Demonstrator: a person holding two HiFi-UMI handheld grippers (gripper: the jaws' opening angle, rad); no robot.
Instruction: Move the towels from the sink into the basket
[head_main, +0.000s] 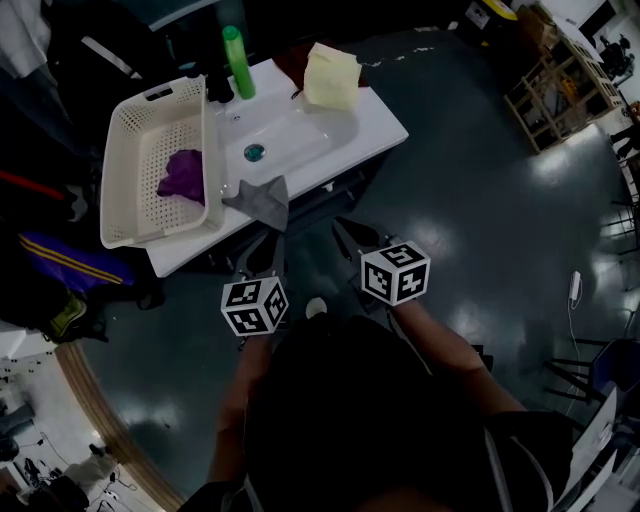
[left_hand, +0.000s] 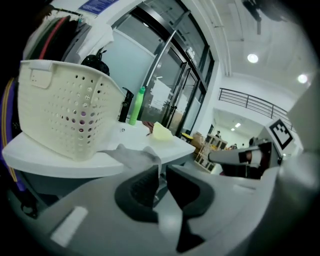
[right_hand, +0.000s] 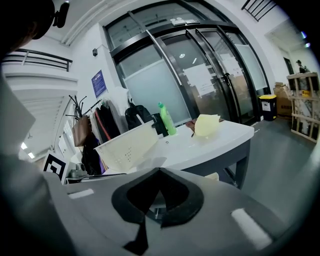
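Grey towel (left_hand: 134, 155) lies just ahead of the slightly parted left tool (left_hand: 161, 175), perhaps touching it; right tool (right_hand: 159, 172) clenched empty

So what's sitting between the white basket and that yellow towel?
The head view shows just the sink basin, bare but for its drain, between the basket and yellow towel. A green bottle stands at its back edge.

In the left gripper view the basket (left_hand: 60, 110) wall hides most of the purple towel (head_main: 183, 175); whether the gray towel (left_hand: 132, 152) touches the left tool (left_hand: 161, 172) is unclear.
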